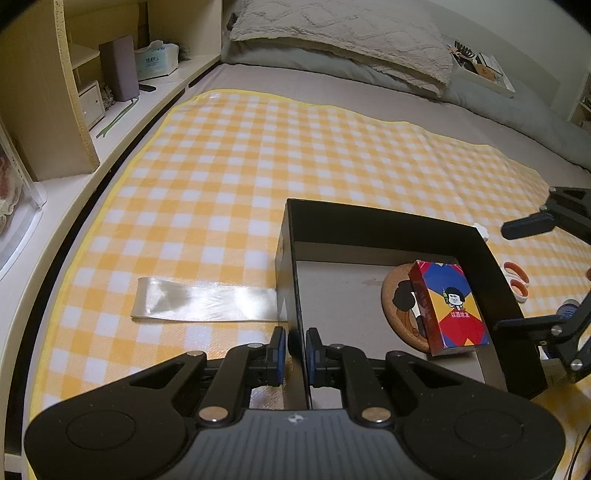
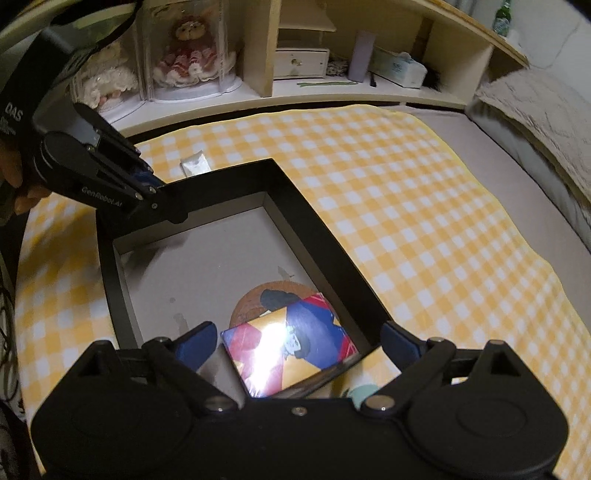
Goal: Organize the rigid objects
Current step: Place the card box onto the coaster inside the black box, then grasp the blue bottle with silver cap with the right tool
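Observation:
A black open box [image 1: 369,225] stands on the yellow checked mat [image 1: 258,166]. Inside it a colourful card box [image 1: 450,306] lies partly on a round cork coaster [image 1: 397,291]. My left gripper [image 1: 295,347] is shut on the black box's left wall; the right wrist view shows it [image 2: 155,188] clamped on the black box [image 2: 325,236] at the far left corner. My right gripper [image 2: 295,339] is open, its fingers standing wide on either side of the colourful card box [image 2: 291,350] without touching it. The right finger [image 2: 400,339] is outside the box's near corner.
Orange-handled scissors [image 1: 517,280] and a small white object [image 1: 482,230] lie on the mat just right of the box. A clear plastic strip [image 1: 207,299] lies to its left. Shelves with cased dolls [image 2: 192,48] and a tissue box [image 2: 399,68] line the bed; a pillow [image 1: 332,33] lies beyond.

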### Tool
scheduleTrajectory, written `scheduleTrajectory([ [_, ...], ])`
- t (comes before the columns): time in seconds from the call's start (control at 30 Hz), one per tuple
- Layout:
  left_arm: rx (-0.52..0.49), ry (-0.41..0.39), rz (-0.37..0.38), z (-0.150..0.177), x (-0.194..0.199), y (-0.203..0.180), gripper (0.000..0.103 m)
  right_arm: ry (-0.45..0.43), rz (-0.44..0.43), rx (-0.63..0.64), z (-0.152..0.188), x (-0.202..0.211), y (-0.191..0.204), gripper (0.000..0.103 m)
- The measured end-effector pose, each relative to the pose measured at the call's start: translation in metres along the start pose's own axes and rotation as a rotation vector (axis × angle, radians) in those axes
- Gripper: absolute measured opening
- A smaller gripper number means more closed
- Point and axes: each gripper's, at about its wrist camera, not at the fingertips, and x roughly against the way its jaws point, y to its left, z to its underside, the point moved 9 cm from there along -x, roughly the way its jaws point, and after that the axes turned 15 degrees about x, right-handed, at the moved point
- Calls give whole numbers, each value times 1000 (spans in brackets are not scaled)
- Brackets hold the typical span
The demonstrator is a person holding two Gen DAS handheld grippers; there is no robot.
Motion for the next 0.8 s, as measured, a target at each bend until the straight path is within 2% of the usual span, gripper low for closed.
scheduleTrajectory([
  [0.2, 7, 7, -8, -1, 0, 0, 13, -3, -6, -66, 4, 12, 0, 97],
  [0.37, 15, 14, -8, -1, -1, 1, 13, -60, 4, -146, 2, 39, -6, 98],
  [0.6, 10, 28, -24, 1, -3, 1, 13, -129, 122, -229, 15, 87, -27, 103],
  [0.8, 19, 41, -35, 2, -5, 2, 13, -93, 242, -357, 57, 116, -53, 103],
])
